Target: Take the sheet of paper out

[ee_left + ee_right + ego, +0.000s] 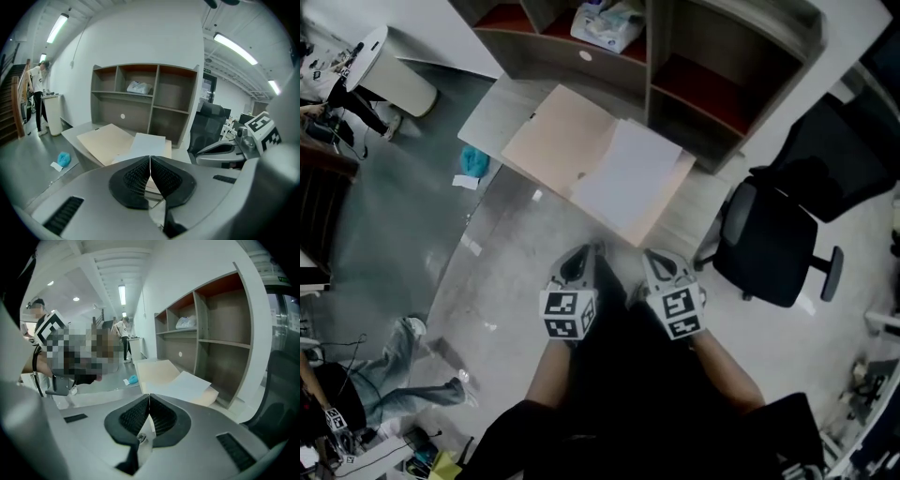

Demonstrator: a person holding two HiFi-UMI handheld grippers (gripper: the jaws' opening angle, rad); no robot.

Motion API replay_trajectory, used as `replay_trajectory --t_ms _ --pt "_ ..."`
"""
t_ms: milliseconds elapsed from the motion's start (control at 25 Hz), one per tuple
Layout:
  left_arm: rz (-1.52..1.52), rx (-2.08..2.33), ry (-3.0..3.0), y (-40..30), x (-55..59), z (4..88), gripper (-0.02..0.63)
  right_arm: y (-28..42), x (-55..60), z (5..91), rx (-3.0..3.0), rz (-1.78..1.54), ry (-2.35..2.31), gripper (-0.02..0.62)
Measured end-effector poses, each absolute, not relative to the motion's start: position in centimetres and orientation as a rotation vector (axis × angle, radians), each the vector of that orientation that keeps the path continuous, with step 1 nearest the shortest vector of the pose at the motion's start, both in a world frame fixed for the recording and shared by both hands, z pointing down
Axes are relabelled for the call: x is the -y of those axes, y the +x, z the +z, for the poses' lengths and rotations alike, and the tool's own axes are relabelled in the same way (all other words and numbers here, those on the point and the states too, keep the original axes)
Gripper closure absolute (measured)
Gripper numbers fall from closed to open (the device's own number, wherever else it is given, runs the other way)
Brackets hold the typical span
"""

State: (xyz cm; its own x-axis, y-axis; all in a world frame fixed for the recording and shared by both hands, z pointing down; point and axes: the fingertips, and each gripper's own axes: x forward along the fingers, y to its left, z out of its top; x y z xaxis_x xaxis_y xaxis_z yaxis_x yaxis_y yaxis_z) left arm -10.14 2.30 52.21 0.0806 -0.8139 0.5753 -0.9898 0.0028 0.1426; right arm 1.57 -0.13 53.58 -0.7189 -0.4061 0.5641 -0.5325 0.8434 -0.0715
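Left gripper (150, 161) and right gripper (149, 401) both closed, empty.
Each pair of jaws pressed together with nothing between them; the two grippers side by side, near each other, held short of the desk (492, 112) and touching nothing; sheet of paper (623, 173), white, lies on the right half of an open beige folder (558, 136) on the desk; grey shelf unit (727, 66) stands behind the folder; black office chair (773, 244) off to the right.
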Motion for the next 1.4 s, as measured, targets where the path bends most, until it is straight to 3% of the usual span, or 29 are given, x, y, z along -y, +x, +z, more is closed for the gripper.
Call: replay_trajectory --t_ms 1400 --pt "0.673 1.381 1.994 -19.4 12.5 59.4 0.561 -0.6 9.0 58.0 2.151 0.529 1.052 0.578"
